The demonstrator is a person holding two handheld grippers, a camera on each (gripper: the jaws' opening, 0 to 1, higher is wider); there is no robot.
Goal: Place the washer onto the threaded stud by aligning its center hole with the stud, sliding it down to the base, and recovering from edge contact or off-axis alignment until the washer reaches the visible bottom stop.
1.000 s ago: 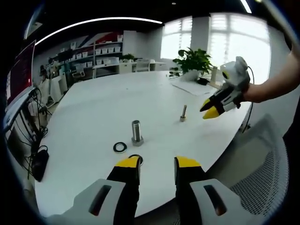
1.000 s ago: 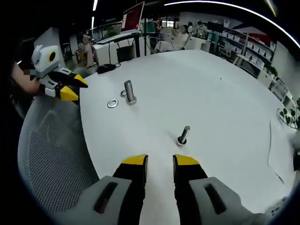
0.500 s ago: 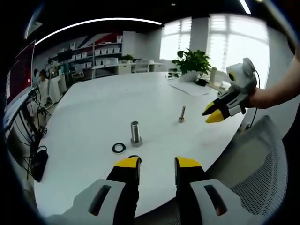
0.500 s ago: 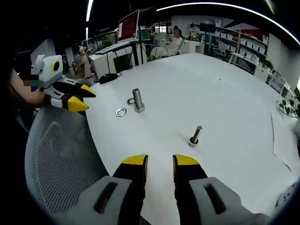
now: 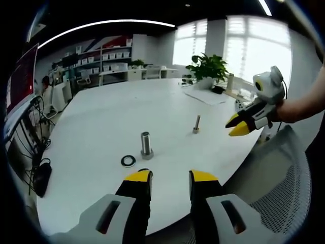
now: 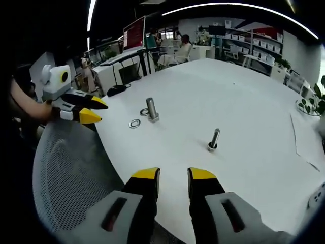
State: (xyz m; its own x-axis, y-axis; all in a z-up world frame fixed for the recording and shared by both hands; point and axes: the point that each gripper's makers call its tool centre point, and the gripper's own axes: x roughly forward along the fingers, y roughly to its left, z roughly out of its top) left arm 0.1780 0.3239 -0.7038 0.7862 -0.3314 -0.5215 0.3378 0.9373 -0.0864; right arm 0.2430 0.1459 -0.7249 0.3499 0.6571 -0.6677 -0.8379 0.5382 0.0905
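Both claws have drawn back from the bench (image 5: 101, 117) since the earlier frames. Left claw (image 5: 171, 177) and right claw (image 6: 174, 175) stand narrowly parted, empty. Washer (image 5: 128, 161) lies flat just left of the stud (image 5: 146, 145). Nothing is done: grasp, alignment and seating remain.

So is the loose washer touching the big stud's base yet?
Apart. In the left gripper view the washer lies flat on the table, with bare white tabletop showing between it and the stud.
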